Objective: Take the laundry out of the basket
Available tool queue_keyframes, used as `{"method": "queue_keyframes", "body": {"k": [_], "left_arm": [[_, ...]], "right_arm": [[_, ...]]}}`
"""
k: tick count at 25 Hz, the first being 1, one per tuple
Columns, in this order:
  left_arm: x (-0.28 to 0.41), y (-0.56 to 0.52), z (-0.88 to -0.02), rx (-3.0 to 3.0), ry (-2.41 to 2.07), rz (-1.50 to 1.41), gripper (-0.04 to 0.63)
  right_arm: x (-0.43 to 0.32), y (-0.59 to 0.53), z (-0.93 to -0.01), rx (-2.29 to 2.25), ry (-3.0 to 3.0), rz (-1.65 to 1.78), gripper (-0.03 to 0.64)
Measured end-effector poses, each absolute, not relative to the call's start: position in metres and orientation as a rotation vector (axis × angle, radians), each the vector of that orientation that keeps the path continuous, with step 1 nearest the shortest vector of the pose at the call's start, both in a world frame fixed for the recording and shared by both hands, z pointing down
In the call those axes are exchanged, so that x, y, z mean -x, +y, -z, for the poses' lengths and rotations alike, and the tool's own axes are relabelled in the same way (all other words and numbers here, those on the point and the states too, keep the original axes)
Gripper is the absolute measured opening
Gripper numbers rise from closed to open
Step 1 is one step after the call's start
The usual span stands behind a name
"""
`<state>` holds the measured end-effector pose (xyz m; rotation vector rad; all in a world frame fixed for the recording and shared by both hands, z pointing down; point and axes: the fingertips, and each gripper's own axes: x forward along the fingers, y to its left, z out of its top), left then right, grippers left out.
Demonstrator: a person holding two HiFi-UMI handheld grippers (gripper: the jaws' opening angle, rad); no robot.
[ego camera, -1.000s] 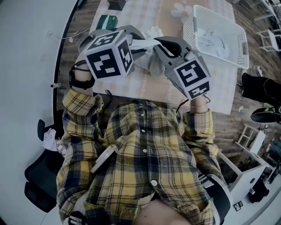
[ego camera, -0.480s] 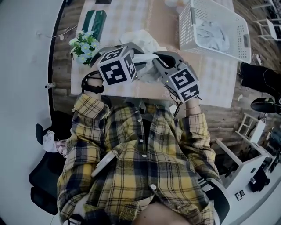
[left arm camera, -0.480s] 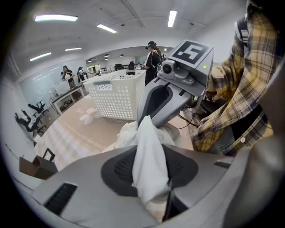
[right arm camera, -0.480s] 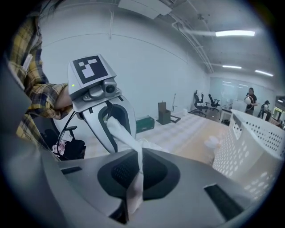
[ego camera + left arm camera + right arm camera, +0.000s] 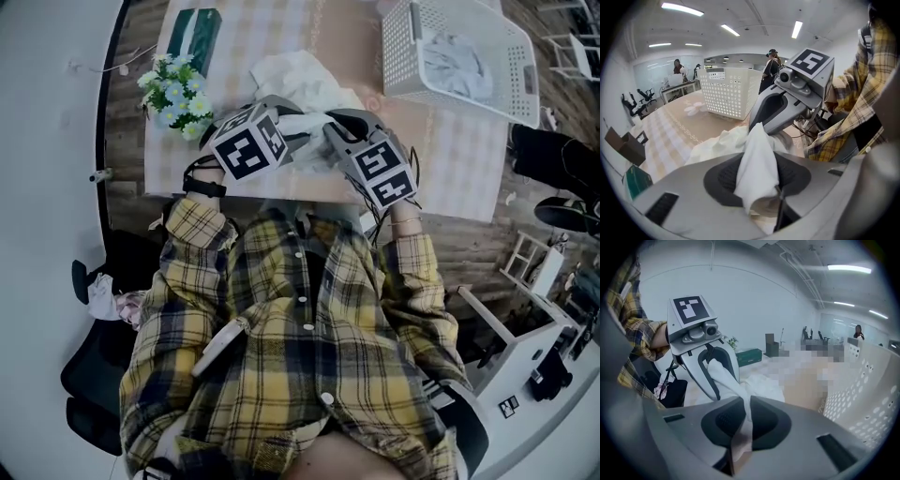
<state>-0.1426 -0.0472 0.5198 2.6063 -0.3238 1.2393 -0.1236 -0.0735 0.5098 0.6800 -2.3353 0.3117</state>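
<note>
1. White cloth [image 5: 298, 80]: out of the basket [image 5: 397, 52]. One part lies heaped on the tabletop [image 5: 441, 159], and another part is strung between the two grippers, close to the tabletop's near edge.
2. Pose: both hands are held in front of the chest. The grippers tilt downward and angle in toward each other, tips nearly meeting over the cloth.
3. Left gripper [image 5: 757, 176]: fingers partly spread and have just been opening. A thick fold of the cloth fills the gap and touches both pads.
4. Right gripper [image 5: 743, 420]: fingers almost together, pinching a thin strip of the cloth.
5. Room: bare tabletop lies between the grippers and the basket at far right. A flower bunch [image 5: 176, 94] sits at the left edge, near the left hand. A green box [image 5: 194, 33] is at the far left corner.
6. Materials: the cloth is soft and crumpled. The basket is white perforated plastic, rectangular, with more laundry [image 5: 459, 66] inside. The tabletop is pale and checked.
</note>
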Motion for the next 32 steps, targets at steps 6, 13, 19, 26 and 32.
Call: {"method": "queue_keyframes", "body": {"k": [6,13,19,26,32], "left_arm": [[0.147,-0.05,-0.506,-2.65,-0.349,-1.263,0.236],[0.15,-0.057,-0.45,-2.784,-0.407,-1.19,0.253],[0.132,-0.064,-0.377,-2.899,-0.511,-0.72,0.25],[0.101,-0.065,-0.307,-2.971,-0.632,-0.286,0.161],[0.068,-0.06,-0.245,-2.952,-0.735,-0.009,0.023]], "right_arm": [[0.112,-0.071,-0.494,-0.678,-2.307,-0.289,0.122],[0.093,-0.075,-0.449,-0.79,-2.375,-0.328,0.14],[0.085,-0.077,-0.386,-0.957,-2.611,-0.422,0.135],[0.054,-0.074,-0.308,-1.105,-2.769,-0.283,0.052],[0.016,-0.065,-0.26,-1.17,-2.825,-0.215,0.002]]}}
